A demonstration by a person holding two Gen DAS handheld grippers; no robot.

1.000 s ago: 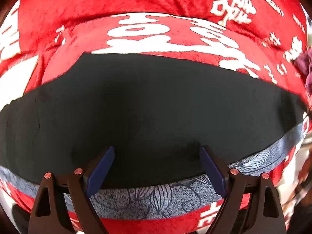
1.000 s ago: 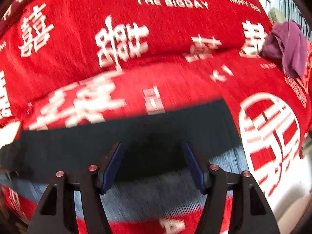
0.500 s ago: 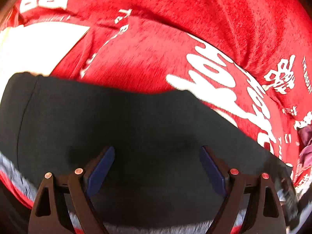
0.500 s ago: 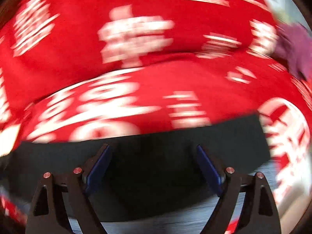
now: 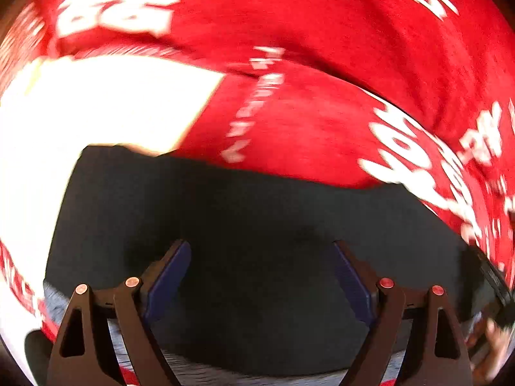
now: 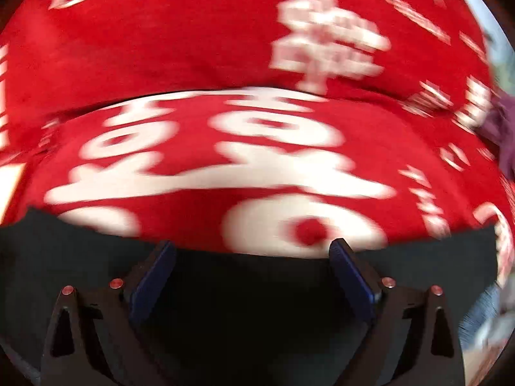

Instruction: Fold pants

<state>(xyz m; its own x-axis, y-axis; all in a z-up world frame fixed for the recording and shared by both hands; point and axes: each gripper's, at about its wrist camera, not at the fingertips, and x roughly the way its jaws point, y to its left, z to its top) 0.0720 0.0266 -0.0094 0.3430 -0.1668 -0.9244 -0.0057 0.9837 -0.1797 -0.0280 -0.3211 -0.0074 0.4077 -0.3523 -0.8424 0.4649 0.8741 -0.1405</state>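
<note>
Motion blur is smearing both views, so the white lettering on the red blanket (image 5: 322, 122) is reading only as shapes. The black pants (image 5: 257, 225) are lying flat on that blanket, filling the near half of each view, with their near edge cut off by the frame. The left gripper (image 5: 262, 276) is hanging over the dark cloth with its fingers (image 5: 167, 276) spread wide, nothing between them. The right gripper (image 6: 252, 273) is likewise standing open, its tips sitting at the pants' far edge (image 6: 257, 263). Whether either is touching the fabric is hard to make out. Only the left view is showing a grey patterned strip (image 5: 58, 302) along the near side; only the right view is catching a purple cloth (image 6: 502, 135) at the far right, half cropped.
</note>
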